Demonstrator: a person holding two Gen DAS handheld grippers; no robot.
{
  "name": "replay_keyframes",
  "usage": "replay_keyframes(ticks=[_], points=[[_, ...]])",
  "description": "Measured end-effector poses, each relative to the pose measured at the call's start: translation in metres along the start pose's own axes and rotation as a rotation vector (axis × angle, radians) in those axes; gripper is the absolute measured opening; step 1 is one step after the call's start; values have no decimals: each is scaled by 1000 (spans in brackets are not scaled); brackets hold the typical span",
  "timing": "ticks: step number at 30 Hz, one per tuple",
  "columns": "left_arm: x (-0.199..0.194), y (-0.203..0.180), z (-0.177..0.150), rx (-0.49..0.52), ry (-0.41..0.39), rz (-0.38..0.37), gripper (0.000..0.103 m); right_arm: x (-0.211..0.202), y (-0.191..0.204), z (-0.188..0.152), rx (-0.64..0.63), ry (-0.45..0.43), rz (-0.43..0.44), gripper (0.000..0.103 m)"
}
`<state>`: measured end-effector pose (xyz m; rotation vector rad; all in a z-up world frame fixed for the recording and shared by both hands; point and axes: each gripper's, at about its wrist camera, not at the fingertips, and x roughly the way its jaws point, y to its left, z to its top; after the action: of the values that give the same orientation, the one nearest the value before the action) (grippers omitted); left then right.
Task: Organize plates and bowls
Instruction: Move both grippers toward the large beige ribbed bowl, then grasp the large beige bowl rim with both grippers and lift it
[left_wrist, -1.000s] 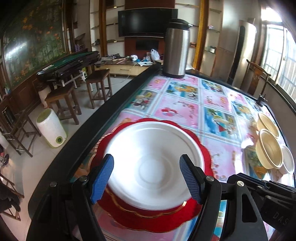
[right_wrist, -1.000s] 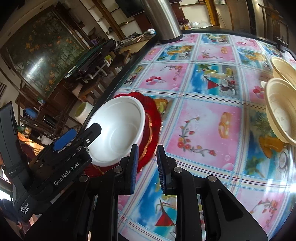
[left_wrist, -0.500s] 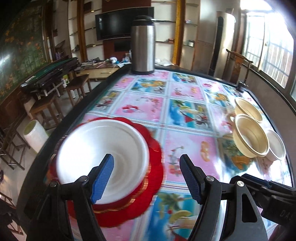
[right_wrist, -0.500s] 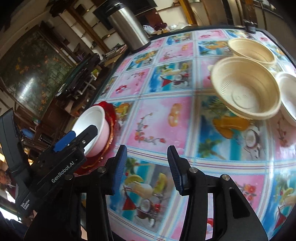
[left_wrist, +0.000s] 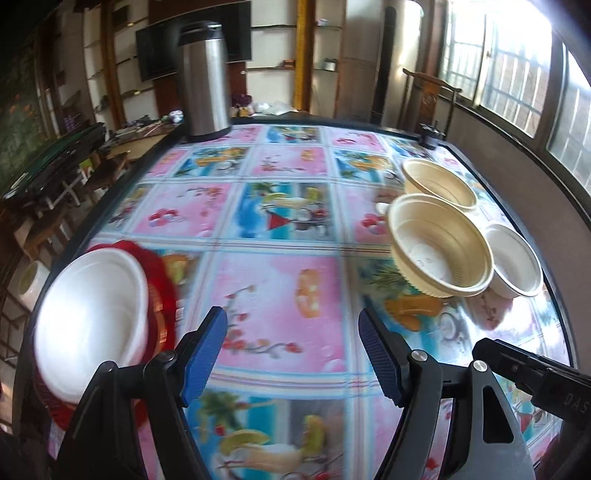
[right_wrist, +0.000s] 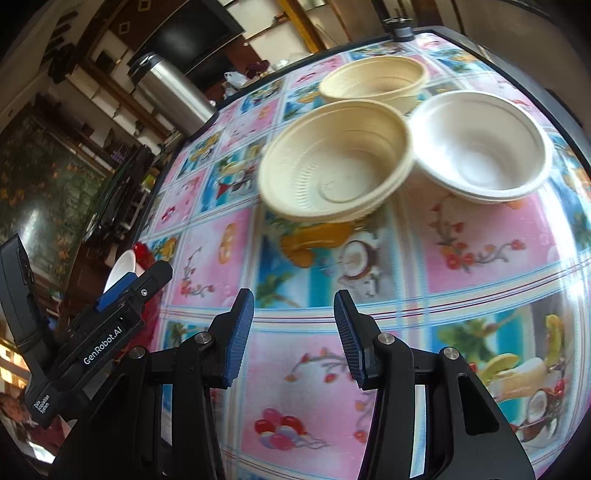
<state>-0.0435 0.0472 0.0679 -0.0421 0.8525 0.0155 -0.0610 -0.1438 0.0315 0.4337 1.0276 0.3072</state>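
A white bowl (left_wrist: 92, 317) sits on a red plate (left_wrist: 162, 295) at the table's left edge; both also show small in the right wrist view (right_wrist: 122, 269). Two cream bowls (left_wrist: 439, 247) (left_wrist: 437, 179) and a smaller white bowl (left_wrist: 513, 258) stand together at the right; in the right wrist view the near cream bowl (right_wrist: 332, 170), far cream bowl (right_wrist: 373, 81) and white bowl (right_wrist: 480, 144) lie ahead. My left gripper (left_wrist: 291, 354) is open and empty over the tablecloth, right of the red plate. My right gripper (right_wrist: 293, 332) is open and empty, short of the cream bowl.
A steel thermos (left_wrist: 203, 77) stands at the table's far left corner. The tablecloth (left_wrist: 280, 221) has pink and blue picture squares. A small black object (left_wrist: 430, 134) sits at the far right edge. Stools and a white bin (left_wrist: 29, 284) stand on the floor left of the table.
Both grippers have swung right, away from the white bowl and red plate, toward the cream bowls. My right gripper has opened from nearly shut to wide open.
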Motion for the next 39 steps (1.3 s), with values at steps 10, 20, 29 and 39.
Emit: replay_keyframes(ticks=[10,20,29,39], points=[[35,-34,25,28,62,-48,74,-4,-47,26,115,-51,-28,45],[60,-49,41,45,89,-29,74,16,-54,47,151,-39,-24,45],[65,-57,53,39,89,-48,74,20,-63,65,186,-64,-19,45],[86,-78,59,83,127,-41,74,31,-68,85,184,-63,-20,45]])
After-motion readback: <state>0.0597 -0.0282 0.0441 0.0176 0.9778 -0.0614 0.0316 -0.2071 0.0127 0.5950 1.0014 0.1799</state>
